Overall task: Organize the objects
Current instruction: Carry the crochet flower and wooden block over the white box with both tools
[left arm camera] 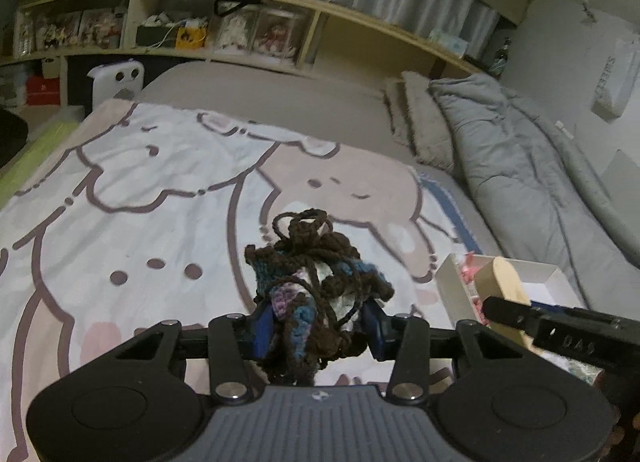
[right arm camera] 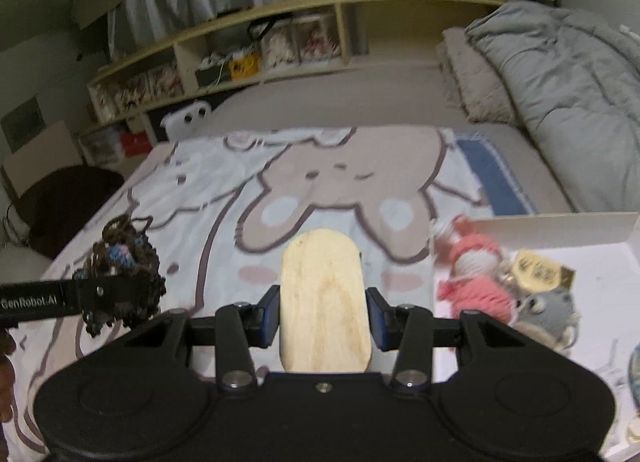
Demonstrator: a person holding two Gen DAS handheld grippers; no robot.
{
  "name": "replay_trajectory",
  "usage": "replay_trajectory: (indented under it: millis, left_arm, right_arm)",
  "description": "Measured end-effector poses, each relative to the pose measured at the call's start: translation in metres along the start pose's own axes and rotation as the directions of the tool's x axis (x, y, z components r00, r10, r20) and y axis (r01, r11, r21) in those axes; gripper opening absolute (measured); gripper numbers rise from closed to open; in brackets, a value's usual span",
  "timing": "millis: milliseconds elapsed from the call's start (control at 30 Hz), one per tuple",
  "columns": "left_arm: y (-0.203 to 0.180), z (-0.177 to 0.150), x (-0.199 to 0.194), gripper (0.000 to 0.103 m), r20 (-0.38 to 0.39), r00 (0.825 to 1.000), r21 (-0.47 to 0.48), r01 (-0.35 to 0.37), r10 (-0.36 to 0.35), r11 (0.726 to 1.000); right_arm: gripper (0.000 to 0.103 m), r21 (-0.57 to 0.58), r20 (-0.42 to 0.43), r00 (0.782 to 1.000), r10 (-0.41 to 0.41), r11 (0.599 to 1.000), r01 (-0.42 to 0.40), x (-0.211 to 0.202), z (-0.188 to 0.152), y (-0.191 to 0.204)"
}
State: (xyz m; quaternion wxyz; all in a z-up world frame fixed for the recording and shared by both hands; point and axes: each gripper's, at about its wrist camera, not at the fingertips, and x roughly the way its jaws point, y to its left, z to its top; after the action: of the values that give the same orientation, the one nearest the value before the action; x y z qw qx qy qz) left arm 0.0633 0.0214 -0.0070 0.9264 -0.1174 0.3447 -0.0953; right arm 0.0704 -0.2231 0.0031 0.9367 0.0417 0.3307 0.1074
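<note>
My left gripper (left arm camera: 318,326) is shut on a tangled crochet piece (left arm camera: 316,278) of brown, blue and purple yarn, held above the cartoon-print blanket (left arm camera: 120,197). It also shows in the right wrist view (right arm camera: 124,274) at the left. My right gripper (right arm camera: 323,318) is shut on a pale wooden oval box (right arm camera: 323,302), also held above the blanket; it shows in the left wrist view (left arm camera: 506,282) at the right. A white open box (right arm camera: 600,286) at the right holds a pink and white yarn doll (right arm camera: 472,278), a grey knitted toy (right arm camera: 556,308) and a gold tag (right arm camera: 538,272).
A folded grey duvet (left arm camera: 532,165) and a pillow (left arm camera: 424,117) lie along the bed's right side. A low wooden shelf (left arm camera: 240,33) with boxed figures runs behind the bed. A white device (left arm camera: 116,81) stands at the bed's far left corner.
</note>
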Motion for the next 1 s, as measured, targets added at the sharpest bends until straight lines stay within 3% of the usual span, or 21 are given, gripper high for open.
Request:
replay_trajectory:
  millis: [333, 567, 1000]
  left_arm:
    - [-0.035, 0.006, -0.010, 0.046, 0.023, 0.996, 0.053, 0.084, -0.086, 0.995]
    - [-0.091, 0.007, -0.003, 0.046, 0.007, 0.986, 0.135, 0.166, -0.168, 0.977]
    - [-0.201, 0.001, 0.046, 0.046, -0.058, 0.956, 0.194, 0.292, -0.287, 0.936]
  right_arm:
    - [0.045, 0.013, 0.054, 0.998, -0.044, 0.999, 0.044, -0.037, 0.010, -0.036]
    - [0.045, 0.047, 0.061, 0.994, -0.094, 0.995, 0.091, -0.058, 0.013, -0.084]
    - [0.045, 0.081, 0.091, 0.972, -0.216, 0.975, 0.209, -0.081, 0.024, -0.180]
